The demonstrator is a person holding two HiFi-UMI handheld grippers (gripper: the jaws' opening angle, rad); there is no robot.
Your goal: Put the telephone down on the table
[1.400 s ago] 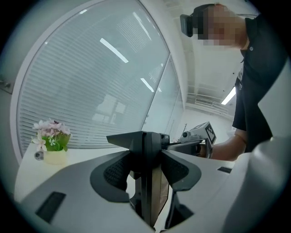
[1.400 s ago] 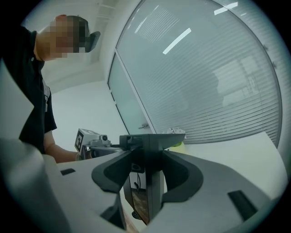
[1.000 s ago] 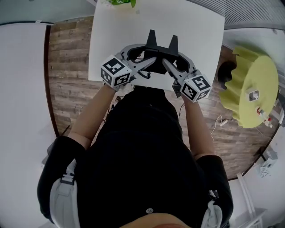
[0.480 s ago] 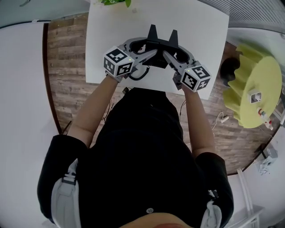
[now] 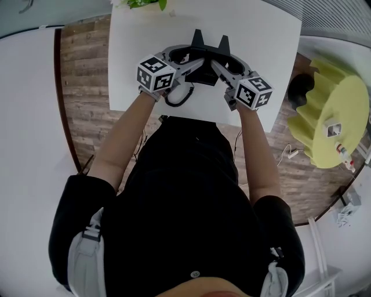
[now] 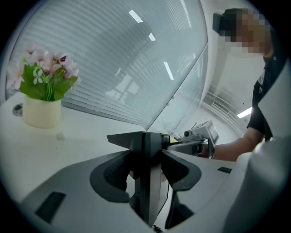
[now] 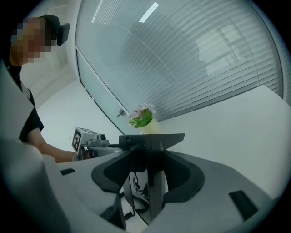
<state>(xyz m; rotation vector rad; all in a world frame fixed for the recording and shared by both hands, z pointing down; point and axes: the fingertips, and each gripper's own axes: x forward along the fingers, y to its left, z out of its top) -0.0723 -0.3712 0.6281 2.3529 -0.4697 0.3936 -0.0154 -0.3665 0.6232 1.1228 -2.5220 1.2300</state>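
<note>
A black telephone (image 5: 204,57) hangs low over the white table (image 5: 261,35), gripped from both sides. My left gripper (image 5: 186,62) is shut on its left edge and my right gripper (image 5: 221,64) on its right edge. In the left gripper view the telephone's dark edge (image 6: 148,182) stands clamped between the left gripper (image 6: 146,160) pads. The right gripper view shows the same: the telephone's edge (image 7: 154,182) sits in the right gripper (image 7: 150,161). Its coiled cord (image 5: 175,96) droops onto the table near the front edge. Whether the base touches the table is hidden.
A pale pot of pink flowers (image 6: 43,98) stands at the table's far left corner (image 5: 142,3). A yellow-green ribbed round object (image 5: 330,110) stands on the wooden floor to the right. The table's near edge runs just in front of the person's body.
Both grippers have carried the telephone farther over the table and lower. The cord now lies on the tabletop.
</note>
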